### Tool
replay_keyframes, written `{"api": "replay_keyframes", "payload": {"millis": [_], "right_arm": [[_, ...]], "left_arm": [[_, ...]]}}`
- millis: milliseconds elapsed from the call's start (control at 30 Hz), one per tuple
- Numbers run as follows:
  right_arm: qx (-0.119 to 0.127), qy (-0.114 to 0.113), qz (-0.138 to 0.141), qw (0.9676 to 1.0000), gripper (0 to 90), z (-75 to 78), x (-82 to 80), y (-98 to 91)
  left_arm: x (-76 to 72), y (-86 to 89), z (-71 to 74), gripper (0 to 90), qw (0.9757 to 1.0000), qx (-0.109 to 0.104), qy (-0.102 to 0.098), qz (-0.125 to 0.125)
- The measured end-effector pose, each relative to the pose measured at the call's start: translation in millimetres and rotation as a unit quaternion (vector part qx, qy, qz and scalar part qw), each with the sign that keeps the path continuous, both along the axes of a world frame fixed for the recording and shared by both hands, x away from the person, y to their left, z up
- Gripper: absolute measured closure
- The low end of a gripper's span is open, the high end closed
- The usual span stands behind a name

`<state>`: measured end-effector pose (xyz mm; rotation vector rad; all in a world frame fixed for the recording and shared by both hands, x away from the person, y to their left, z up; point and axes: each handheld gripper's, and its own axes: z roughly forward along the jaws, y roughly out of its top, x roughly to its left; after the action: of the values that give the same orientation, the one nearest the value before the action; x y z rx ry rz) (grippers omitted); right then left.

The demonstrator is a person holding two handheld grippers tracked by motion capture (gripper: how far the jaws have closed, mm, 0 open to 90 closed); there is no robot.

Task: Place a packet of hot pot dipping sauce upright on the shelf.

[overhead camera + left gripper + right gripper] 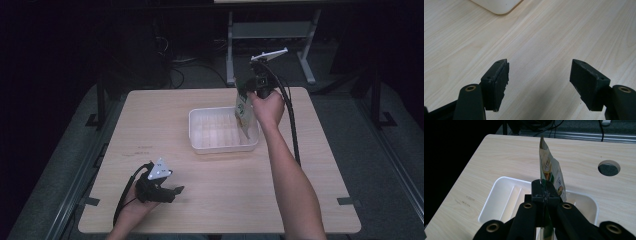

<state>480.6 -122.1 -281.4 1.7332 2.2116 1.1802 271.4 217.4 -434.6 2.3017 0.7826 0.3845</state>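
Observation:
A flat printed snack packet (243, 111) hangs edge-on over the right end of a white plastic tray (200, 142). My right gripper (246, 96) is shut on the packet, held up by a hand above the tray's far right corner. In the right gripper view the two black jaws press together on the packet (550, 171), with the tray (496, 202) below. My left gripper (175, 191) rests low near the table's front left, pointing right. Its jaws stand wide apart in the left gripper view (539, 85), with bare wood between them.
The light wooden table (150, 115) has a round cable hole (609, 168) beyond the tray in the right gripper view. A tray corner (499, 6) lies ahead of the left gripper. White desk legs (235, 35) stand on the dark floor behind the table.

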Motion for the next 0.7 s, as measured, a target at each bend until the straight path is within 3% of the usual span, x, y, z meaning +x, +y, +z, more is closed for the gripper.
{"api": "replay_keyframes", "payload": {"millis": [300, 433, 700], "right_arm": [[0.012, 0.015, -0.01, 0.9998, 88.5, -7.3, 4.1, 1.4], [-0.007, 0.025, -0.011, 0.9996, 88.3, -14.0, 6.0, 3.3], [-0.009, 0.035, -0.016, 0.9992, 88.1, -27.7, 6.6, -1.9]], "left_arm": [[-0.1, 0.1, 0.3, 30.7, 1.0, 0.0, 0.0, 0.0], [-0.1, 0.5, 0.2, 30.7, 1.0, 0.0, 0.0, 0.0], [0.0, -0.4, -0.4, 30.7, 1.0, 0.003, 0.001, -0.001]]}}
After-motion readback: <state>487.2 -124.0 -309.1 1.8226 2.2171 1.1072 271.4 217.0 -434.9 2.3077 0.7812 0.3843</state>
